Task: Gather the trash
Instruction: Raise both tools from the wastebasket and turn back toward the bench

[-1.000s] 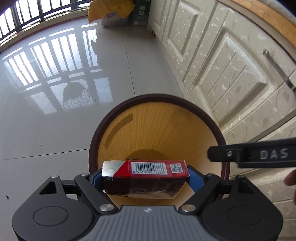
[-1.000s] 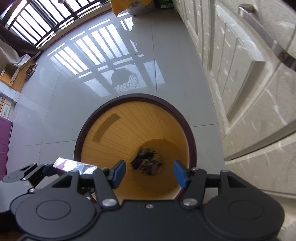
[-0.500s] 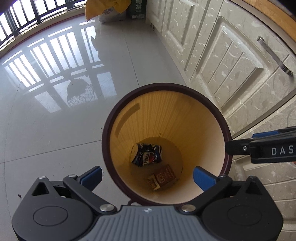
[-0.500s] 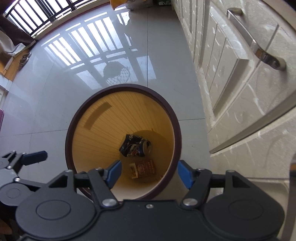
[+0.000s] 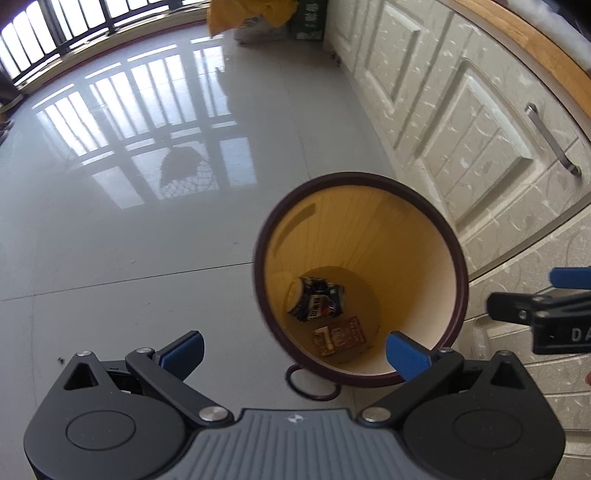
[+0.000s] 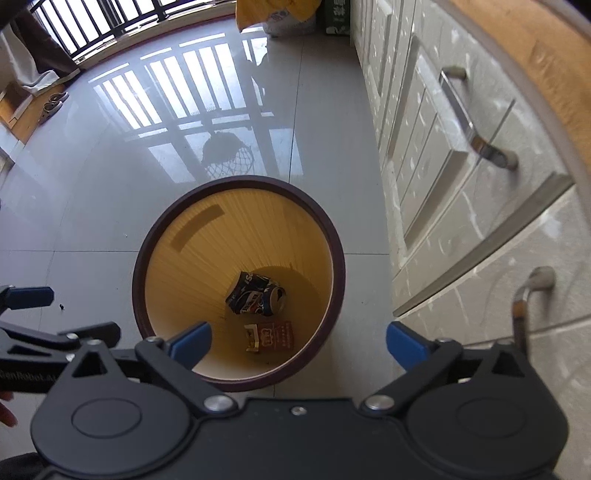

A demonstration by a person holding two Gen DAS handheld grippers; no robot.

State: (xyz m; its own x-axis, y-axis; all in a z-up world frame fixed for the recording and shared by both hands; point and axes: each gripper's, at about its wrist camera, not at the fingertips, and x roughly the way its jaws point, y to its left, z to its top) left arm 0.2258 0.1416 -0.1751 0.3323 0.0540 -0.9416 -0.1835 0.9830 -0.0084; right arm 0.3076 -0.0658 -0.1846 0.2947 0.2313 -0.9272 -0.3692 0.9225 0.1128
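Note:
A round bin (image 5: 369, 221) with a dark brown rim and yellow inside stands on the tiled floor; it also shows in the right wrist view (image 6: 236, 229). At its bottom lie a crushed dark can (image 5: 316, 300) (image 6: 256, 293) and a red cigarette box (image 5: 341, 336) (image 6: 271, 336). My left gripper (image 5: 293, 354) is open and empty, above the bin's near left rim. My right gripper (image 6: 297, 343) is open and empty above the bin's near edge. Each gripper shows at the edge of the other's view.
Cream cabinet doors with metal handles (image 5: 550, 138) (image 6: 472, 122) run along the right, close to the bin. A dark ring (image 5: 312, 384) lies on the floor by the bin's base. Yellow bags (image 5: 251, 14) and a green box (image 6: 338, 16) stand far back. Glossy tiled floor spreads to the left.
My left gripper opened and let go of the red cigarette box, which now lies in the bin beside the can. Both grippers have risen and pulled back from the bin.

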